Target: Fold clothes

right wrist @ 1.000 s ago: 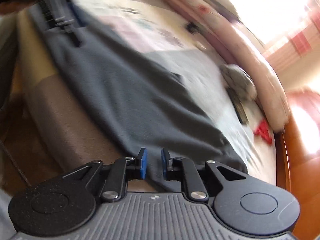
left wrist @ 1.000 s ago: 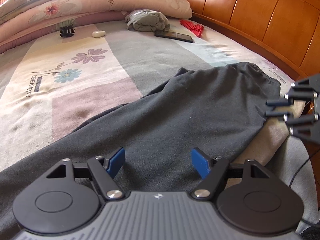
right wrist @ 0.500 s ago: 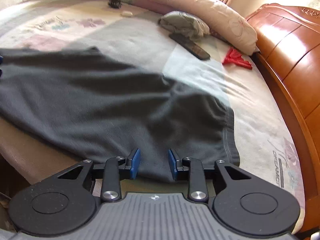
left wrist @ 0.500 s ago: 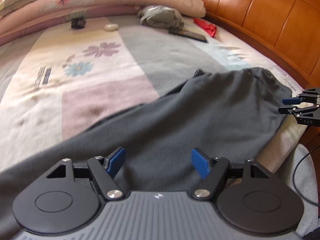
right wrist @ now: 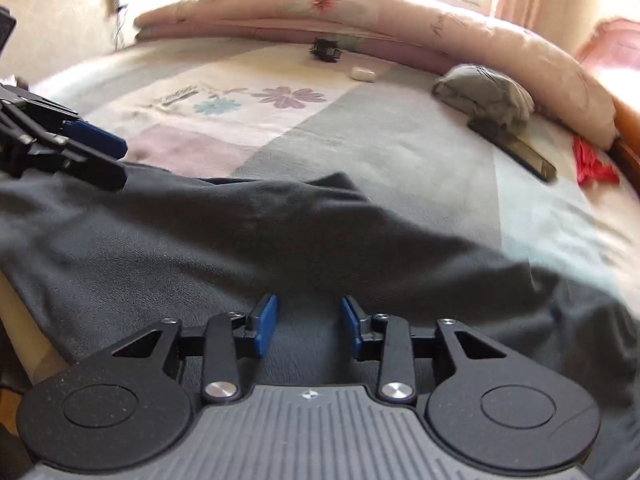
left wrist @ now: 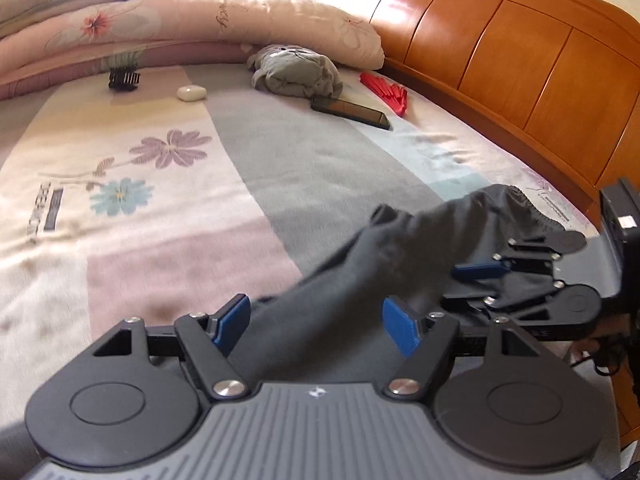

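On the bed [left wrist: 280, 168] with its wooden headboard, I am lining both spread hand-held grippers, left [left wrist: 316, 326] and right [right wrist: 308, 324], over the dark garment [right wrist: 280, 232] lying at the bed's near edge; probably squaring it, next needing an edge pinch.

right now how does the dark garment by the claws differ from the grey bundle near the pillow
The dark charcoal garment lies spread out at the near bed edge; the pale grey cloth bundle is bunched into a lump by the pillow. The garment is darker than the bundle. Both rest on the bedspread.
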